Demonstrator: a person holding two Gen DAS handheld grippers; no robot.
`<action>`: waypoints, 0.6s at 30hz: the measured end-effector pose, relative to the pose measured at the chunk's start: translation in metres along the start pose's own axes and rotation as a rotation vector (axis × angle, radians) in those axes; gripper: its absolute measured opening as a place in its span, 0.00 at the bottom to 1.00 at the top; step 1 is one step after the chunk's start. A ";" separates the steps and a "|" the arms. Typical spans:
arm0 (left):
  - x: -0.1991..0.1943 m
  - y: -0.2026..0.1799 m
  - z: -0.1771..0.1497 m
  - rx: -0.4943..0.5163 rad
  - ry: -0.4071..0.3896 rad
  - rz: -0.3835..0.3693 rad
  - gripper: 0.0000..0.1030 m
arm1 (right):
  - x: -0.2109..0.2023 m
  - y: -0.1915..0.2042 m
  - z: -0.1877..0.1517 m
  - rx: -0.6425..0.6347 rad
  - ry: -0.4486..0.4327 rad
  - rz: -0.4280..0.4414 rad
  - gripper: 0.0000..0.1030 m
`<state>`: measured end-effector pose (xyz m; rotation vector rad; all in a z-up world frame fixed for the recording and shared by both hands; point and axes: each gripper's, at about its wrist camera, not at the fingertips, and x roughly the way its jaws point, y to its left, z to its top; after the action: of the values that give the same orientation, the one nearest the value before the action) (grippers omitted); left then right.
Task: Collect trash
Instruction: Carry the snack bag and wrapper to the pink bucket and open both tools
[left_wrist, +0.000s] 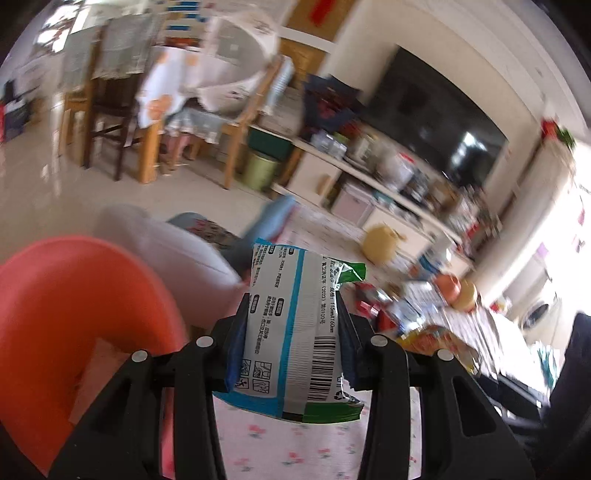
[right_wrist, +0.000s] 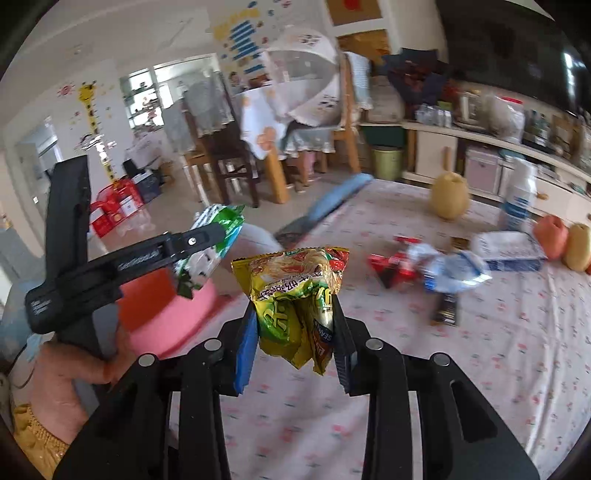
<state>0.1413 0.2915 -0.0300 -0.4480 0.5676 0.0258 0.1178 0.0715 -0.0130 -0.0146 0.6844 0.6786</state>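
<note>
My left gripper (left_wrist: 291, 306) is shut on a flat white, blue and green packet (left_wrist: 291, 332) with a barcode, held upright between the pads. An orange-red bin (left_wrist: 74, 295) curves close by at the left. In the right wrist view the same left gripper (right_wrist: 207, 236) holds that packet (right_wrist: 231, 225) over the pink-red bin (right_wrist: 173, 321), with a hand (right_wrist: 74, 373) on its handle. My right gripper (right_wrist: 293, 306) is shut on a crumpled yellow and green noodle wrapper (right_wrist: 295, 288), lifted above the floral tablecloth (right_wrist: 480, 350).
On the cloth to the right lie a red wrapper (right_wrist: 395, 264), crumpled blue-white plastic (right_wrist: 450, 269), a small dark packet (right_wrist: 447, 310) and a tissue pack (right_wrist: 509, 251). A yellow pear-shaped object (right_wrist: 448, 197) and a bottle (right_wrist: 517, 199) stand farther back. Chairs and shelves lie beyond.
</note>
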 end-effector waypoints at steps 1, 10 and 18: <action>-0.004 0.009 0.001 -0.020 -0.012 0.016 0.42 | 0.003 0.009 0.002 -0.014 0.003 0.011 0.36; -0.045 0.093 0.011 -0.269 -0.151 0.229 0.42 | 0.049 0.115 0.020 -0.207 0.046 0.102 0.36; -0.063 0.133 0.011 -0.407 -0.212 0.379 0.69 | 0.095 0.162 0.015 -0.289 0.099 0.103 0.74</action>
<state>0.0739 0.4222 -0.0422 -0.7174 0.4298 0.5538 0.0857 0.2572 -0.0247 -0.2825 0.6801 0.8756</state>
